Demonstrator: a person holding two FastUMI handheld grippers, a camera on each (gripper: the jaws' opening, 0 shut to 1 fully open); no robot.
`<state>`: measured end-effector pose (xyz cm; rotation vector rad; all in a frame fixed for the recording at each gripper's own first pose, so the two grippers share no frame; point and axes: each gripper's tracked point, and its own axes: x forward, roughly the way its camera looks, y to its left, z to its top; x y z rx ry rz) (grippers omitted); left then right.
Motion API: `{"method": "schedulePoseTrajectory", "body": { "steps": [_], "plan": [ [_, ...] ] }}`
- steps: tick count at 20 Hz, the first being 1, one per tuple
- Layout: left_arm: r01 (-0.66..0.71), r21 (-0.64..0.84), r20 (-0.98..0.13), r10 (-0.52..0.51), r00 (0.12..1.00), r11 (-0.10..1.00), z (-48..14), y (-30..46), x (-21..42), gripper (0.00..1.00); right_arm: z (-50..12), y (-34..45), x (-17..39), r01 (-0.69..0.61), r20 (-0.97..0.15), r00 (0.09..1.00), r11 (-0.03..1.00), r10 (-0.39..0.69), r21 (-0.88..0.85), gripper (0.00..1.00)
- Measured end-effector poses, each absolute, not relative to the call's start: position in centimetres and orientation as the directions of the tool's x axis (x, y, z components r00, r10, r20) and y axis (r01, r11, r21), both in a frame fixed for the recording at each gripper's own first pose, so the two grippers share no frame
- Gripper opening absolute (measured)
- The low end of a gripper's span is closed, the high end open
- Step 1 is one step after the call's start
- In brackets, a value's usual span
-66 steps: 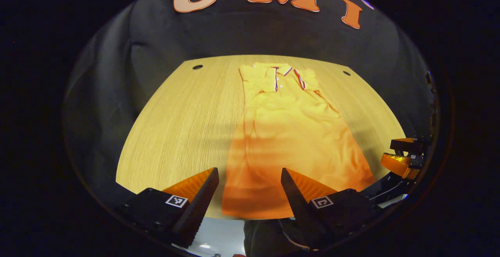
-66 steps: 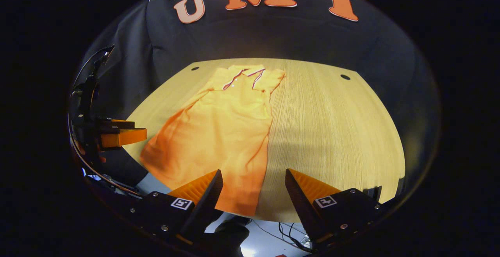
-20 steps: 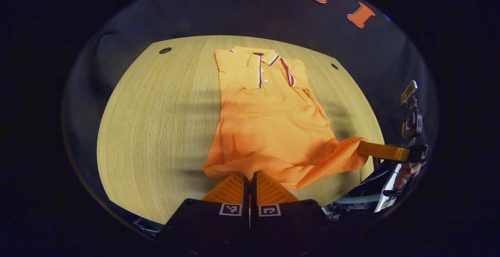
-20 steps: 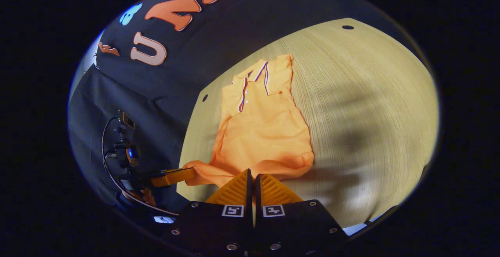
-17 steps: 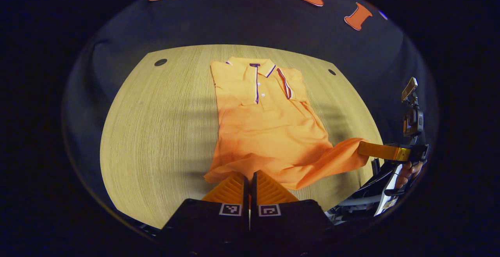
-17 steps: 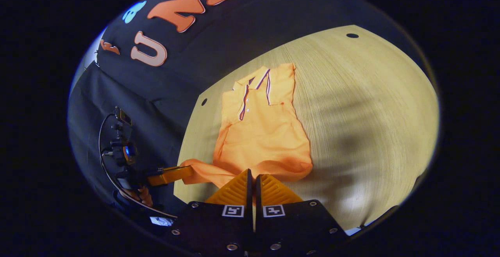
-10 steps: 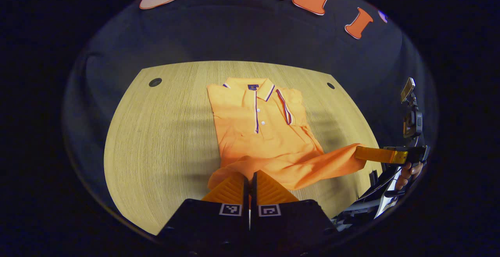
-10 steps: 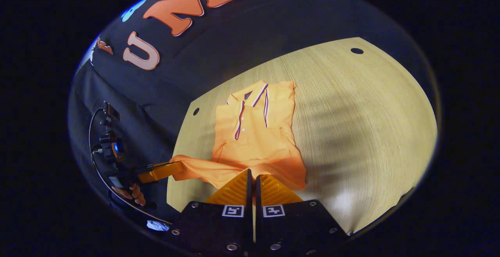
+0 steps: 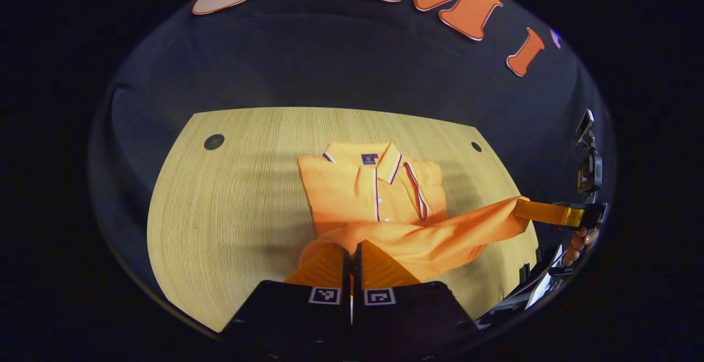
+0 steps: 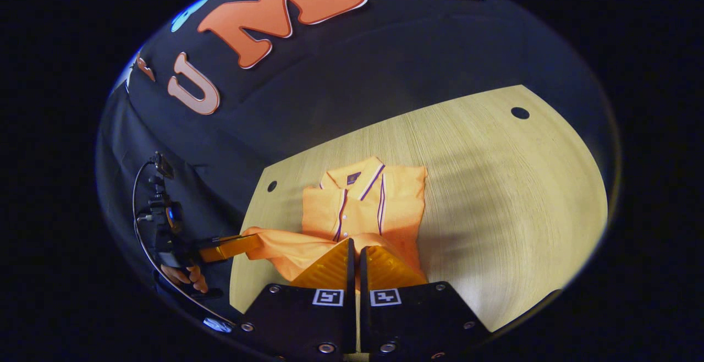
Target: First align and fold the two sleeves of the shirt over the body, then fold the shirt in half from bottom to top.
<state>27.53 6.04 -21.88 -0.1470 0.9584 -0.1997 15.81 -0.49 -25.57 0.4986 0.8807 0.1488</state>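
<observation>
Ahead of the left claw (image 9: 351,260), the lifted shirt (image 9: 418,238) hem stretches across to the right claw (image 9: 542,213) and blocks the way. Left of it, the counter (image 9: 231,208) is bare wood.

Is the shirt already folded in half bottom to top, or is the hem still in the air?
Mid-fold. The shirt has its hem lifted off the table, pinched by the left gripper and right gripper, short of the collar.
</observation>
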Motion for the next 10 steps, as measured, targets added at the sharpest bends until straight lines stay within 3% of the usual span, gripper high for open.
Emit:
{"method": "schedulePoseTrajectory", "body": {
  "steps": [10],
  "plan": [
    [0.08,-0.226,-0.827,-0.235,0.51,0.971,-26.9,8.1,38.4,0.01,-29.6,-2.2,26.1,0.144,-0.768,0.589,0.903,0.25,0.404,0.04]
  ]
}}
